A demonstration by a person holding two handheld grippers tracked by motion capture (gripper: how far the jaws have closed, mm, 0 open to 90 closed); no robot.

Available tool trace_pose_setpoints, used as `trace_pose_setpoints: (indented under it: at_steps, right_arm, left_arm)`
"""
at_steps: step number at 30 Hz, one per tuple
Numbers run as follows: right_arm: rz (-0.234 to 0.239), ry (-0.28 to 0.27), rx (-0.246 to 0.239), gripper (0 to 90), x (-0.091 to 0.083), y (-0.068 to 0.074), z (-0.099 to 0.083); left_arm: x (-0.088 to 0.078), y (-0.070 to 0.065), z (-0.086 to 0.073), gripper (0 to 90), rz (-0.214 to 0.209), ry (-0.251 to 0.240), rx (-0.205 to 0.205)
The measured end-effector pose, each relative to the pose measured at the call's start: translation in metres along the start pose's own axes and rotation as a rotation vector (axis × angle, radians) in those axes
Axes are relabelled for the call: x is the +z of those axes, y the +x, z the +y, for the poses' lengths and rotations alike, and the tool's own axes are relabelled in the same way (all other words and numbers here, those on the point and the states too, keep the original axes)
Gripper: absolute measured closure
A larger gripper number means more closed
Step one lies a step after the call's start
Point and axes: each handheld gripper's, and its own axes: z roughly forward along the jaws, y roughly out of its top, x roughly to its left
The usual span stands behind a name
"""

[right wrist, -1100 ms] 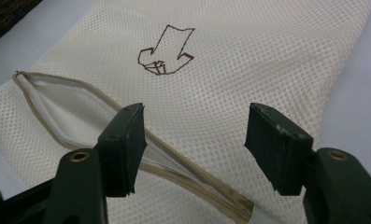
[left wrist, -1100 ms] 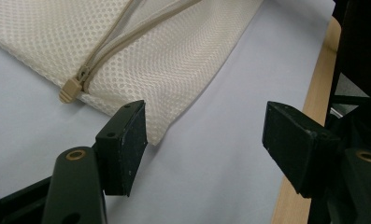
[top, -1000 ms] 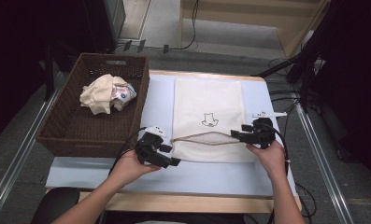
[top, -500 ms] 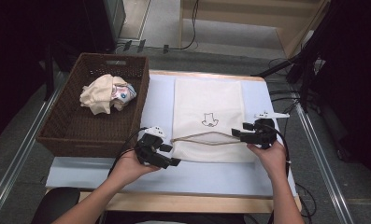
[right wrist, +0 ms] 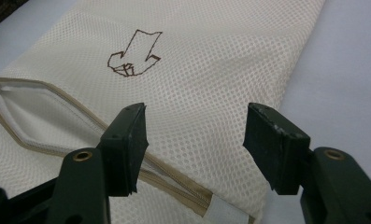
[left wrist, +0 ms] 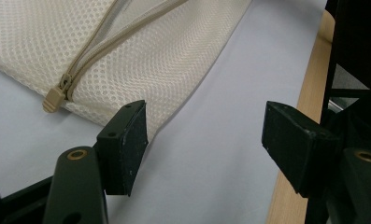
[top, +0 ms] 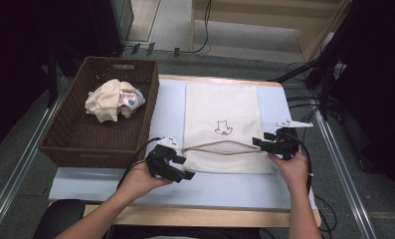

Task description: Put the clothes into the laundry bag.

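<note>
A cream mesh bag (top: 220,107) with a small brown line drawing (right wrist: 132,59) lies flat on the pale blue table top (top: 279,181). Its tan zipper (top: 220,147) runs across the bag near my side and stands partly unzipped, the opening gaping (right wrist: 47,119). The zipper pull (left wrist: 56,95) rests at the bag's left end. My left gripper (top: 181,169) is open just off the bag's near left corner, over bare table (left wrist: 206,154). My right gripper (top: 257,144) is open at the bag's right edge, above the zipper's end (right wrist: 195,156).
A dark woven basket (top: 70,142) stands at the left of the table and holds a bundled cream cloth (top: 111,99) with a printed patch. The table's wooden front edge (top: 195,216) runs close behind my hands. Cables (top: 304,102) trail off the right side.
</note>
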Motion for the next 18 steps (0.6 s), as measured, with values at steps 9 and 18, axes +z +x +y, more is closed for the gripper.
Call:
trace_pose_setpoints:
  at_steps: [9, 18]
  right_arm:
    - [0.004, 0.005, -0.001, 39.6, -0.001, 0.0, -0.001]
    - [0.012, 0.019, -0.007, 39.9, 0.002, 0.002, 0.0]
  left_arm:
    - [-0.001, 0.0, 0.001, 31.8, -0.012, -0.003, -0.003]
    - [-0.014, 0.0, 0.009, 31.9, -0.027, -0.013, -0.028]
